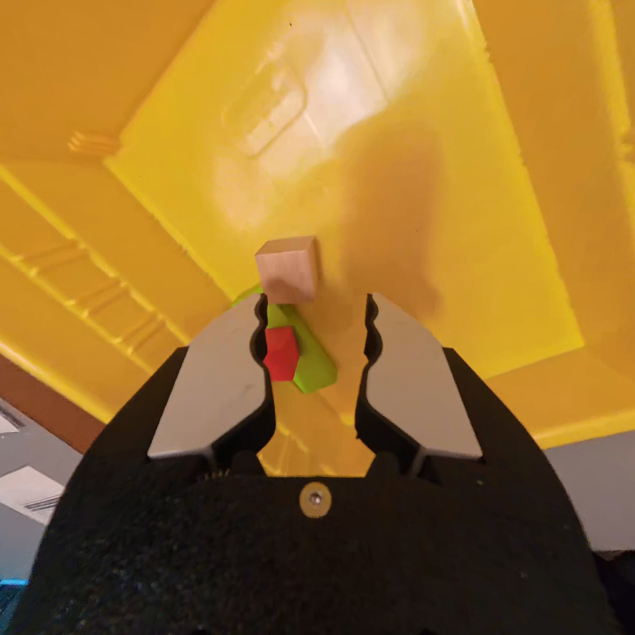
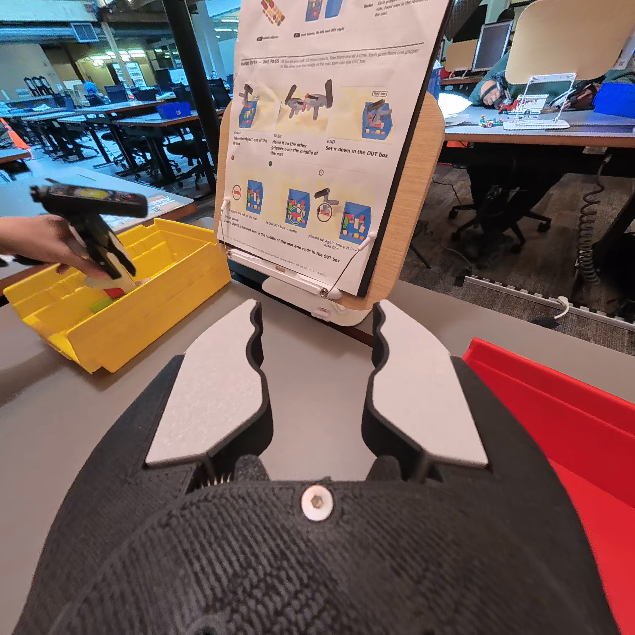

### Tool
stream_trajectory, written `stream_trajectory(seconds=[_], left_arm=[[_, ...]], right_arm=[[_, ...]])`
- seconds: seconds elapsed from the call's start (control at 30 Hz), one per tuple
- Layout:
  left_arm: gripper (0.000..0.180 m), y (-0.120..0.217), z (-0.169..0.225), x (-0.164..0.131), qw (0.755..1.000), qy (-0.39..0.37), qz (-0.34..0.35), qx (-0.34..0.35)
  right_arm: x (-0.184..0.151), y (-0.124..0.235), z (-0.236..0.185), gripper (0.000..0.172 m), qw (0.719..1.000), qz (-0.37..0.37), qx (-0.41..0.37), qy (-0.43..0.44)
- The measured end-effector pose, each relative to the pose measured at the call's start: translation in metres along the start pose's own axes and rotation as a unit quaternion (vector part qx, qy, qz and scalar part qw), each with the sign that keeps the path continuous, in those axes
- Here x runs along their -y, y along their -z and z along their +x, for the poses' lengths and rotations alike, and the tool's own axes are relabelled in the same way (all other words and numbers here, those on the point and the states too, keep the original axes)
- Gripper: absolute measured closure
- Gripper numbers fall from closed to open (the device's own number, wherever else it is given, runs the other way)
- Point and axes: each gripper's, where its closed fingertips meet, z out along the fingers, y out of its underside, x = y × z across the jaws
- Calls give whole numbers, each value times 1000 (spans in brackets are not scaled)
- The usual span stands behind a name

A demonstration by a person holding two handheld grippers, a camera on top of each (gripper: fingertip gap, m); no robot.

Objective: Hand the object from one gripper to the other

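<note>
My left gripper [image 1: 316, 302] is open inside the yellow bin [image 1: 378, 103], just above its floor. A plain wooden cube [image 1: 287, 271] lies right ahead of my left fingertip. A red block [image 1: 280, 354] rests on a green block [image 1: 309, 357] beside the inner face of the left finger; nothing is pressed between the pads. My right gripper [image 2: 316, 309] is open and empty above the grey table [image 2: 309, 360]. In the right wrist view the left gripper [image 2: 110, 261], held by a hand [image 2: 41, 244], reaches into the yellow bin [image 2: 137, 319], where the red block [image 2: 115, 292] and green block [image 2: 101, 304] show.
A red bin [image 2: 549, 412] stands at the right of the right gripper. A stand with an instruction sheet [image 2: 319, 154] stands at the table's far edge. Desks, chairs and a person at a far table lie beyond. About 50 centimeters separates my left fingertips from my right.
</note>
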Motion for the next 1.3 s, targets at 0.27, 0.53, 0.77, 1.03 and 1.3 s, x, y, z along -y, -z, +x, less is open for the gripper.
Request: stream_trajectory(seconds=[0.27, 0.53, 0.77, 1.03, 1.3], left_arm=[[142, -26, -12, -2, 999, 25, -9, 37], [148, 23, 8, 24, 989, -11, 143, 44], [148, 163, 138, 53, 857, -77, 485, -160], [148, 260, 261, 37, 677, -210, 627, -322], [148, 262, 294, 32, 646, -274, 628, -337]], right_arm=[[1, -2, -4, 110, 1000, 8, 18, -13], [2, -8, -19, 112, 999, 1, 39, 1], [8, -19, -79, 108, 986, 10, 166, 26], [33, -9, -196, 103, 924, 68, 373, 54], [36, -7, -216, 115, 915, 81, 388, 79]])
